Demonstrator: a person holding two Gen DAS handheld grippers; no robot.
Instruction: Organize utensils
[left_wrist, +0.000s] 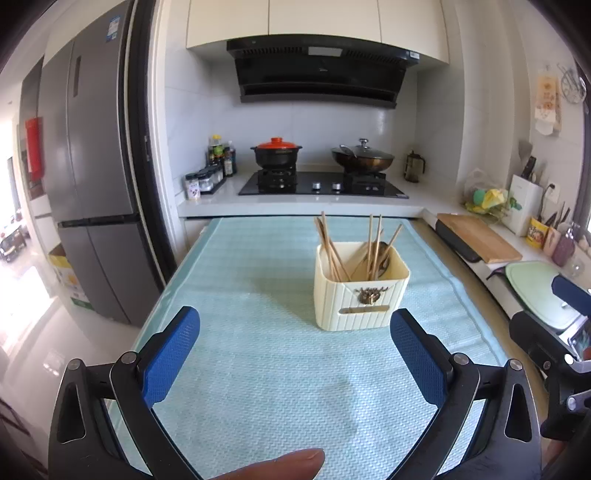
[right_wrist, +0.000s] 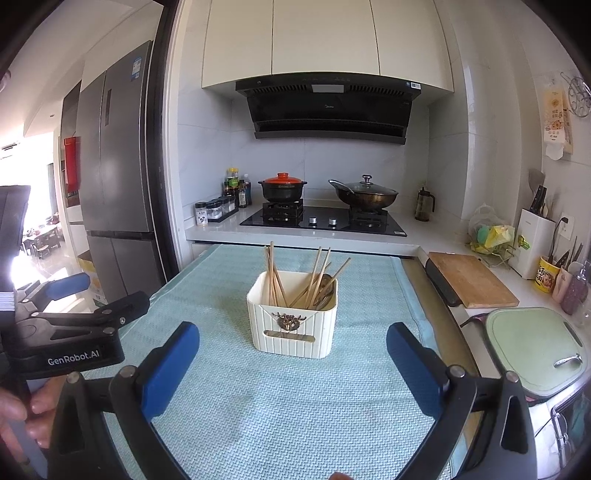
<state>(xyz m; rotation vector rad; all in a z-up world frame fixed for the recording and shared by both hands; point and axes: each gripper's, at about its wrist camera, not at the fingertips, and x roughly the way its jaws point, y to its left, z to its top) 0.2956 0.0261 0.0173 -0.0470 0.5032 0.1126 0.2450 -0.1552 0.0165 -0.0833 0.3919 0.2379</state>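
A cream ribbed utensil box (left_wrist: 360, 299) (right_wrist: 293, 325) stands on the light blue mat (left_wrist: 258, 369) (right_wrist: 280, 406). Several wooden chopsticks (left_wrist: 328, 251) (right_wrist: 275, 277) and a metal spoon (left_wrist: 382, 258) (right_wrist: 325, 291) lean inside it. My left gripper (left_wrist: 295, 332) is open and empty, held short of the box and slightly to its left. My right gripper (right_wrist: 293, 345) is also open and empty, with the box centred just beyond its blue fingers (right_wrist: 173, 365). Each gripper shows at the edge of the other's view: the right one (left_wrist: 546, 347), the left one (right_wrist: 74, 328).
Behind the mat a stove (left_wrist: 321, 184) carries a red-lidded pot (left_wrist: 277, 153) and a lidded wok (left_wrist: 362, 157). On the right counter lie a wooden cutting board (left_wrist: 476, 236) and a green board (right_wrist: 532, 347). A grey fridge (left_wrist: 92, 184) stands at left. A fingertip (left_wrist: 288, 467) shows at the bottom.
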